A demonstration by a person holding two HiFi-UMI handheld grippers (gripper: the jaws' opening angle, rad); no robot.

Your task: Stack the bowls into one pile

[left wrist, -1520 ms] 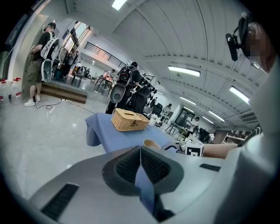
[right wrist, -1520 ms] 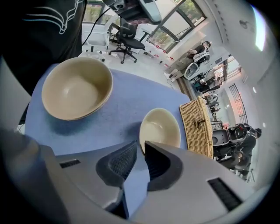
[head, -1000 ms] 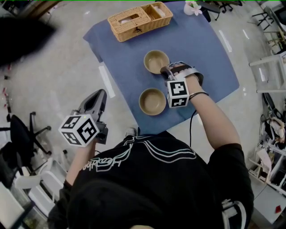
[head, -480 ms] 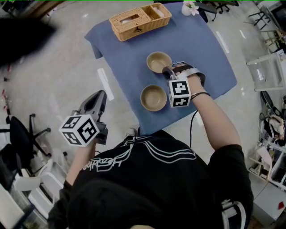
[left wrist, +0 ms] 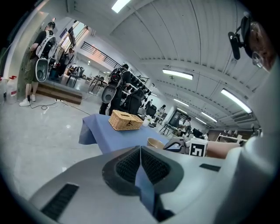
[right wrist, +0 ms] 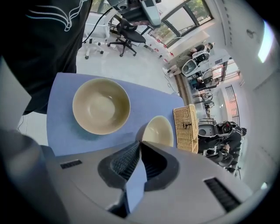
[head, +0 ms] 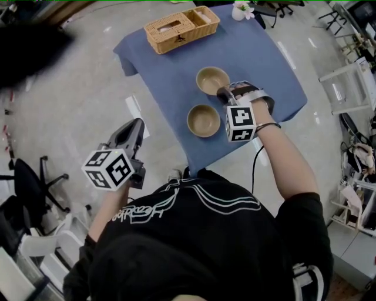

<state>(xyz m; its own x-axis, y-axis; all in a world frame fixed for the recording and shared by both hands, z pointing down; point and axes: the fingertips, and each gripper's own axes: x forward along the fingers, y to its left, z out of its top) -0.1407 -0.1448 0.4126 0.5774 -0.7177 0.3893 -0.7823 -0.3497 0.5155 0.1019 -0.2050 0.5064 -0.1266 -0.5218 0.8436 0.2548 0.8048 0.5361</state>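
Two tan bowls stand on a blue-clothed table [head: 258,53]. My right gripper [head: 222,92] is shut on the near-right rim of the far bowl [head: 211,79]. In the right gripper view that bowl [right wrist: 158,131] sits tilted at the jaw tips [right wrist: 140,142], with its shadow on the cloth. The near bowl [head: 204,120] rests upright and untouched; it also shows in the right gripper view [right wrist: 101,105]. My left gripper [head: 136,124] hangs over the floor left of the table. Its jaws are shut [left wrist: 140,148] with nothing between them.
A wicker basket [head: 181,28] stands at the table's far edge, and a small white pot with a flower [head: 241,10] at the far right corner. A black office chair [head: 26,176] is on the floor at the left. White shelving [head: 346,82] stands to the right.
My right gripper has risen a little with the far bowl in it, and has drawn slightly toward the near bowl. The left gripper has drifted a little beside the table.
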